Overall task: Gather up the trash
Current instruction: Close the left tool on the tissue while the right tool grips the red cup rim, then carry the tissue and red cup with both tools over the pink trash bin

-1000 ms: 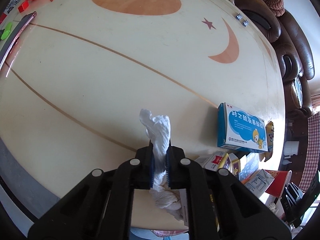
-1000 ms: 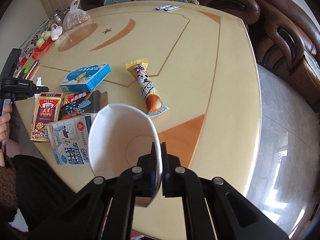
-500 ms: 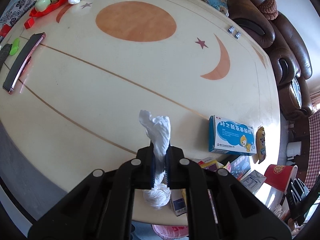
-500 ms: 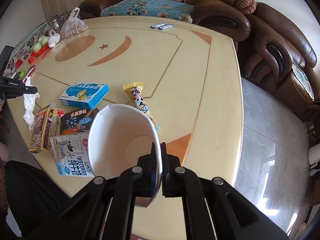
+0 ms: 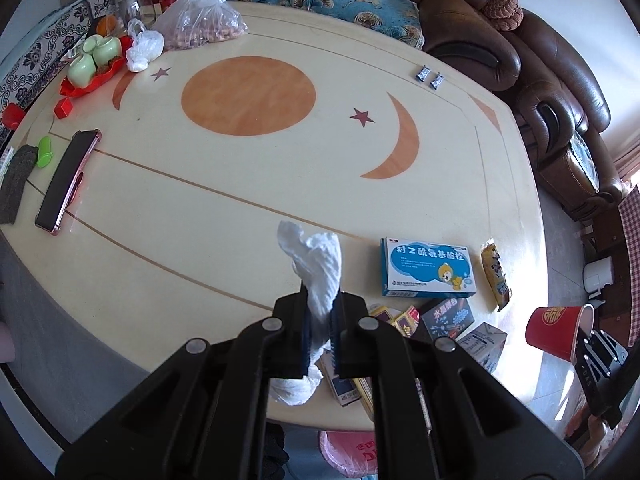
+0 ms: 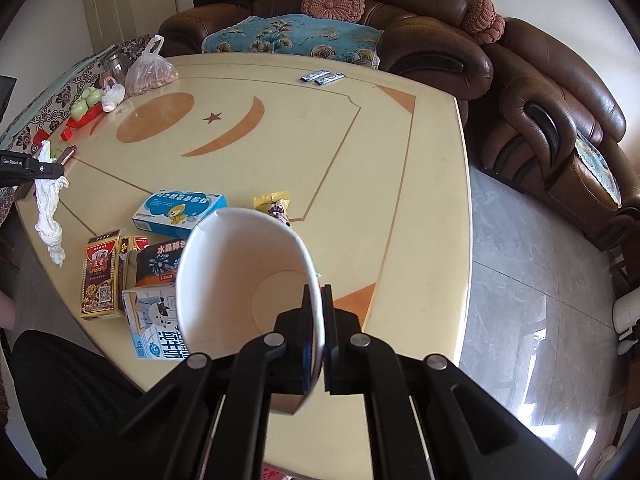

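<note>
1. Left wrist view: more of the surface [image 5: 248, 184] shows than a second ago, with the phone [image 5: 66, 180] and the bag of nuts [image 5: 204, 26] now in sight, as the left gripper [image 5: 320, 328] has risen. Its jaws are clamped on the twisted white tissue [image 5: 318, 276], which hangs clear above the surface, beside the blue medicine box [image 5: 428, 266].

2. Right wrist view: the right gripper [image 6: 316, 336] has lifted too; the blue medicine box [image 6: 180, 212] sits lower in the picture. Its jaws pinch the wall of the paper cup [image 6: 240, 276], held above the milk carton [image 6: 154, 326]. The tissue [image 6: 48, 216] dangles well left of the box.
</note>
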A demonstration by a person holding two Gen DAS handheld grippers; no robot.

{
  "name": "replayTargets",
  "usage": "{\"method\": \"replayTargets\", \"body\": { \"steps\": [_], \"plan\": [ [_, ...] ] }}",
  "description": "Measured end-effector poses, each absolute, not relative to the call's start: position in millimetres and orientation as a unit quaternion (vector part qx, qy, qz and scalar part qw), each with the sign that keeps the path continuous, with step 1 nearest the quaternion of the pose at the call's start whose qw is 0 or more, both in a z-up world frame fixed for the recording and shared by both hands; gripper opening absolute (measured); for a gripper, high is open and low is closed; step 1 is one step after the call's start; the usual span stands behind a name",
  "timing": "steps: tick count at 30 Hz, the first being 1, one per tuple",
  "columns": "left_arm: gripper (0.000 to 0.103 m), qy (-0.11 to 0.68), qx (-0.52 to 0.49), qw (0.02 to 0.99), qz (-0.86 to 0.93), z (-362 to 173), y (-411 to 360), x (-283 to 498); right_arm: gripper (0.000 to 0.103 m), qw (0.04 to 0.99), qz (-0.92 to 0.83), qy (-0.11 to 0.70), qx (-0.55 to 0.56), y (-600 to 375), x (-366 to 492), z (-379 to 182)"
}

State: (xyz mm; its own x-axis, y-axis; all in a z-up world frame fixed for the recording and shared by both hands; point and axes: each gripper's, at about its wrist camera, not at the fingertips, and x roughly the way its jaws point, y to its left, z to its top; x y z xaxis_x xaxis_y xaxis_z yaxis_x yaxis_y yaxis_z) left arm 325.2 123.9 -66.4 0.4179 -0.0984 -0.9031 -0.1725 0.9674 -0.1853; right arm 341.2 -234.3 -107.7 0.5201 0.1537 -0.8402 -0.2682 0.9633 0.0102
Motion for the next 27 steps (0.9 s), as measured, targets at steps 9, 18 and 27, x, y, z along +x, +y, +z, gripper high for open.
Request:
{"method": "replayTargets", "body": {
  "steps": [9, 18, 27],
  "plan": [
    [0.008, 0.528, -0.095, 0.844, -0.003, -42, 99, 290, 0.004, 0.875, 0.123, 0.464, -0.058, -234, 312, -90],
    [0.008, 0.519, -0.065, 0.852, -0.034, -26, 71, 251, 0.004, 0.878, 0.134, 0.455, -0.06, -228, 271, -75],
    [0.008, 0.514, -0.041, 0.854, -0.068, -22, 43, 212, 0.004, 0.881, 0.142, 0.447, -0.059, -225, 226, -64]
  ]
}}
